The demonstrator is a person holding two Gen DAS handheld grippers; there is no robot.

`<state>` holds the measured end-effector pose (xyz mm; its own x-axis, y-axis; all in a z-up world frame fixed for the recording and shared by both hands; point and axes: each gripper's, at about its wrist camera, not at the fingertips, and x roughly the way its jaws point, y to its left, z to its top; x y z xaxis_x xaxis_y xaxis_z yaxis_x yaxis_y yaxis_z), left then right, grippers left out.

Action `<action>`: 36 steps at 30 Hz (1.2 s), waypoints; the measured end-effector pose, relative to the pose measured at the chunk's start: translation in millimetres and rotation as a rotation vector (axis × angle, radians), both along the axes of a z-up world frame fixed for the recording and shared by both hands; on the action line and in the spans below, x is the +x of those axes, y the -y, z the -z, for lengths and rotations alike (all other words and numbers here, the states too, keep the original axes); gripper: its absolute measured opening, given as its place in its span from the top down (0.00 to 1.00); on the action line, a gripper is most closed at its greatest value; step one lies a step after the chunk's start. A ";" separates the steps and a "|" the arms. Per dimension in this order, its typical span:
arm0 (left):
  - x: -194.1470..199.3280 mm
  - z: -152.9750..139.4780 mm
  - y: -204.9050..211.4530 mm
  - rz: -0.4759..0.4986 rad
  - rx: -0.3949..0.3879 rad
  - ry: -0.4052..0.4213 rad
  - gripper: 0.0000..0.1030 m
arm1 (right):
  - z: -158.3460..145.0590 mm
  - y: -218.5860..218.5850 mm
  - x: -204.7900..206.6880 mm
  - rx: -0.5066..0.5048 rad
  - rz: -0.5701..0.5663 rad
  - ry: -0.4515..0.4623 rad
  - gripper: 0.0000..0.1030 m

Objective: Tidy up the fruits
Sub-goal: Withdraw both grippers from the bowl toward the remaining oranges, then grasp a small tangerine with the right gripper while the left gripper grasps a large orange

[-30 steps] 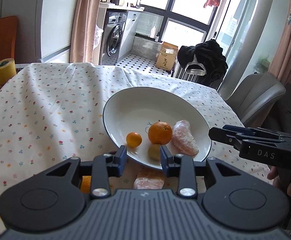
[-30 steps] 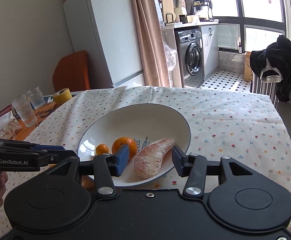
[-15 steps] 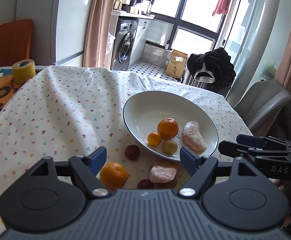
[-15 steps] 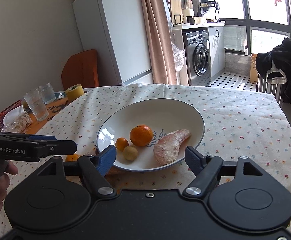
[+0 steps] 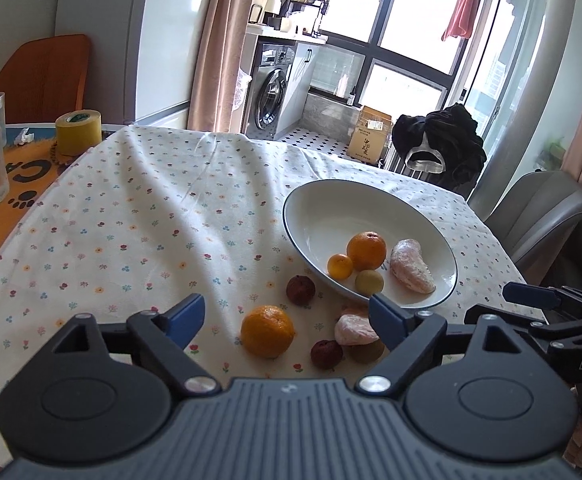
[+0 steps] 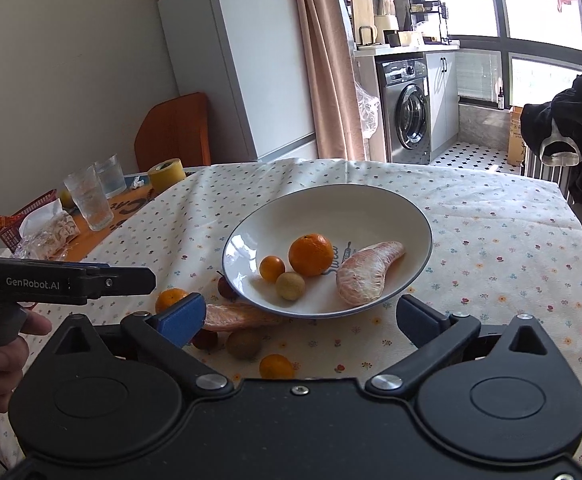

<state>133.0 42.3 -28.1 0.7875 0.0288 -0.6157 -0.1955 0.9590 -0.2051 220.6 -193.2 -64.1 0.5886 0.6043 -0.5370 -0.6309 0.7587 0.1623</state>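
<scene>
White plate (image 6: 407, 208) on the floral tablecloth (image 5: 131, 216), holding a large orange (image 6: 310, 254), a small orange, a yellowish fruit and a pomelo segment (image 6: 365, 276). Loose fruit lies on the cloth near its rim. Left gripper (image 5: 287, 318) and right gripper (image 6: 297, 314) both gape wide, empty. Only the right view shows a small orange (image 6: 275, 366) nearest the camera and "GenRobot.AI"; the left view reads "DAS".

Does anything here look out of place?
Yes: several fruits lie loose on the flowered tablecloth beside the white bowl, including a large orange and a peeled pink pomelo segment.
</scene>
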 end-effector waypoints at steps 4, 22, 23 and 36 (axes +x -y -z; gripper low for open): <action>-2.0 3.7 -4.7 -0.008 -0.005 0.000 0.12 | 3.9 -2.5 -3.4 -0.007 -0.003 -0.007 0.00; 6.1 25.9 -10.2 0.015 -0.021 -0.028 0.40 | 30.2 -15.4 -7.4 -0.062 -0.047 -0.065 0.35; 7.1 27.5 -10.0 0.015 -0.019 -0.031 0.42 | 31.2 -16.3 -7.4 -0.064 -0.052 -0.067 0.36; 22.0 45.2 -14.6 0.002 -0.028 -0.067 0.52 | 43.9 -31.3 1.5 -0.099 -0.080 -0.093 0.53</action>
